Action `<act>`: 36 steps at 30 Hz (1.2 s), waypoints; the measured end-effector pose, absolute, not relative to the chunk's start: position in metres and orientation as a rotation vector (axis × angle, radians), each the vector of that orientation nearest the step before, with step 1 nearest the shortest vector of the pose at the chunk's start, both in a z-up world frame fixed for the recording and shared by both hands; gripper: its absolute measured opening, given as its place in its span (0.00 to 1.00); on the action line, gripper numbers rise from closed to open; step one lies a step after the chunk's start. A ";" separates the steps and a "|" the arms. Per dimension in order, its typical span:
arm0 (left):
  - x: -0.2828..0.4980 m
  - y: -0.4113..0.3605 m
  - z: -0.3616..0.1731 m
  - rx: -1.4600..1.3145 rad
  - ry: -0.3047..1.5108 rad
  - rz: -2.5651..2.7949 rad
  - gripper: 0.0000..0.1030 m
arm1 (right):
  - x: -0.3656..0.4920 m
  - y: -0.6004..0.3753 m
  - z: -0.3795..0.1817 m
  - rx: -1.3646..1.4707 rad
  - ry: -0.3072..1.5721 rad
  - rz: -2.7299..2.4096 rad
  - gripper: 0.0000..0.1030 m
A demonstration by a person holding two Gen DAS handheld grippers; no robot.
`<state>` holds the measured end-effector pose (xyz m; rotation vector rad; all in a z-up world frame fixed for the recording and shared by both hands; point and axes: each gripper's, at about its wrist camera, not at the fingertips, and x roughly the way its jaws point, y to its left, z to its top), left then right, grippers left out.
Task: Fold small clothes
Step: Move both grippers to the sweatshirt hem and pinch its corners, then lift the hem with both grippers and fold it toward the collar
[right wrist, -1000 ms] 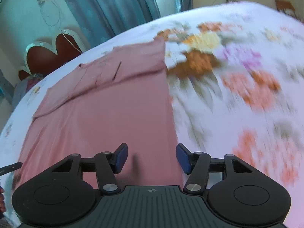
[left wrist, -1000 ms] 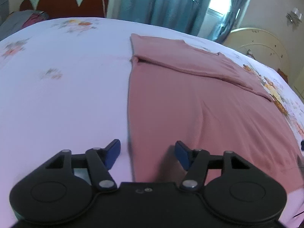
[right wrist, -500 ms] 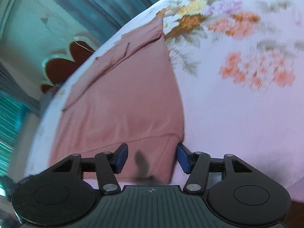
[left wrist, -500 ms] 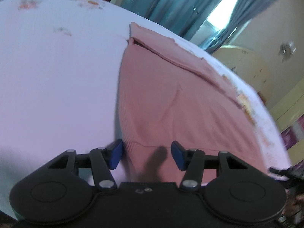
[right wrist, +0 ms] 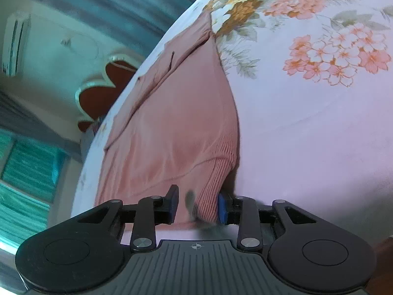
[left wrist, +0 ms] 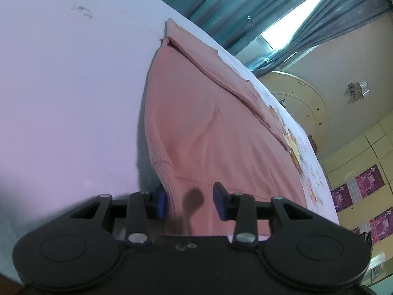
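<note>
A pink knit garment (left wrist: 208,127) lies flat on the bed, its far end folded over; it also shows in the right wrist view (right wrist: 176,127). My left gripper (left wrist: 189,202) is open, its jaws astride the garment's near left ribbed hem corner. My right gripper (right wrist: 197,207) is open, its jaws astride the near right ribbed hem corner (right wrist: 216,174), which bunches up slightly between the pads.
The bed sheet (left wrist: 61,86) is pale lilac with flower prints (right wrist: 339,51). Blue curtains (left wrist: 221,2) and a window stand behind. A cream footboard (left wrist: 304,108) is at the far right, a red headboard (right wrist: 98,98) at the far left.
Both grippers have moved down and forward to the garment's near hem. The hem corners now sit between the open jaws, and the jaws have narrowed a little.
</note>
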<state>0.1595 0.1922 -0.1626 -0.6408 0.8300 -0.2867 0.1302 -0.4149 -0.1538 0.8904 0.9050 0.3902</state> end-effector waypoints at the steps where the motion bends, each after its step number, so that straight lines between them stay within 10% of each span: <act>1: 0.164 0.190 -0.163 -0.620 0.832 -0.292 0.15 | 0.132 -0.414 -0.153 0.887 0.898 0.392 0.30; 2: 0.166 0.188 -0.161 -0.595 0.832 -0.294 0.04 | 0.135 -0.411 -0.151 0.869 0.895 0.399 0.07; 21: 0.175 0.200 -0.132 -0.768 0.656 -0.271 0.04 | 0.155 -0.416 -0.089 0.791 0.683 0.446 0.07; 36: 0.418 0.206 -0.092 -0.840 0.553 -0.338 0.04 | 0.402 -0.393 -0.039 0.767 0.608 0.313 0.07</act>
